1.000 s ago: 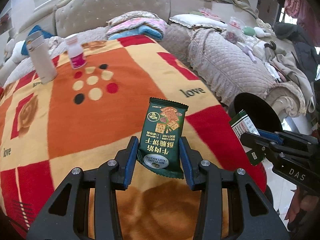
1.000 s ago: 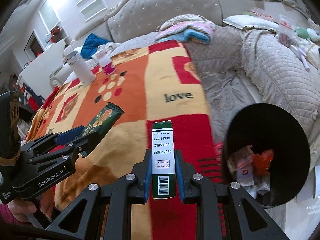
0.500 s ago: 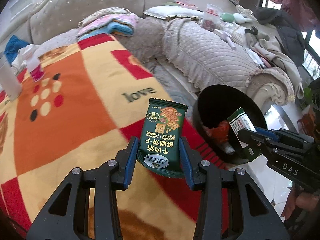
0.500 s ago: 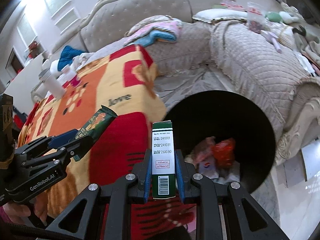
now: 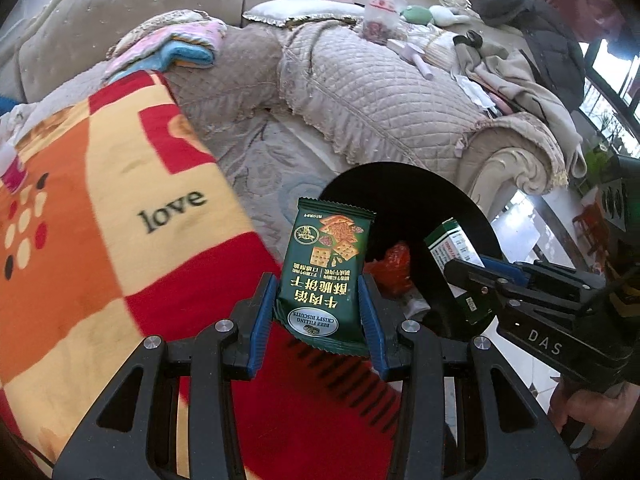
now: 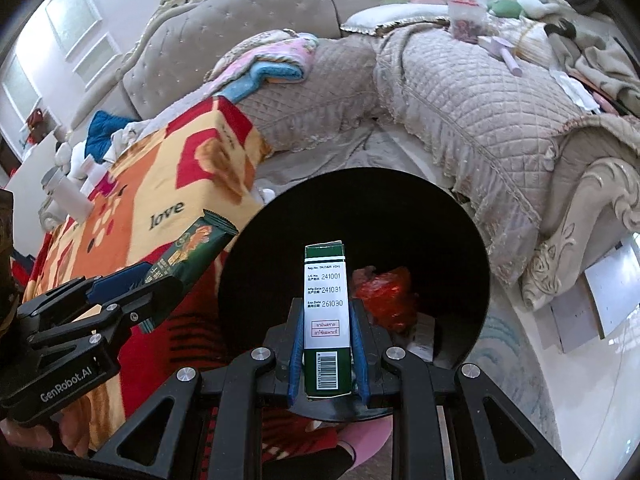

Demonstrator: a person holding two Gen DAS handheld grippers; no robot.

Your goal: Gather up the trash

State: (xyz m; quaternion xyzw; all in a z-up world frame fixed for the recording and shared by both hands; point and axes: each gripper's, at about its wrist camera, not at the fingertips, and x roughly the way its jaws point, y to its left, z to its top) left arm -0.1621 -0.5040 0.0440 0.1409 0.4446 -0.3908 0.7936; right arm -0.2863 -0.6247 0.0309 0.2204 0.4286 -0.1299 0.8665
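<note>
My left gripper (image 5: 318, 322) is shut on a dark green biscuit packet (image 5: 326, 268), held upright at the near left rim of a black round trash bin (image 5: 404, 188). The right gripper (image 6: 324, 354) is shut on a narrow green-and-white carton (image 6: 325, 300) and hangs over the bin (image 6: 360, 208) mouth. Red plastic wrap (image 6: 384, 294) and other scraps lie in the bin's bottom. From the left wrist view the carton (image 5: 452, 252) shows at right, over the bin. In the right wrist view, the packet (image 6: 192, 248) shows at left.
A table under an orange, red and yellow blanket (image 5: 100, 208) with the word "love" lies to the left. A quilted beige sofa (image 5: 380, 96) with folded cloths and clutter curves behind the bin. A white bottle (image 6: 68, 194) stands far back on the blanket. Pale floor lies at right.
Both grippers have swung right, off the blanket toward the bin. The carton now hangs over the bin mouth and the packet has reached its rim. Both grips are unchanged.
</note>
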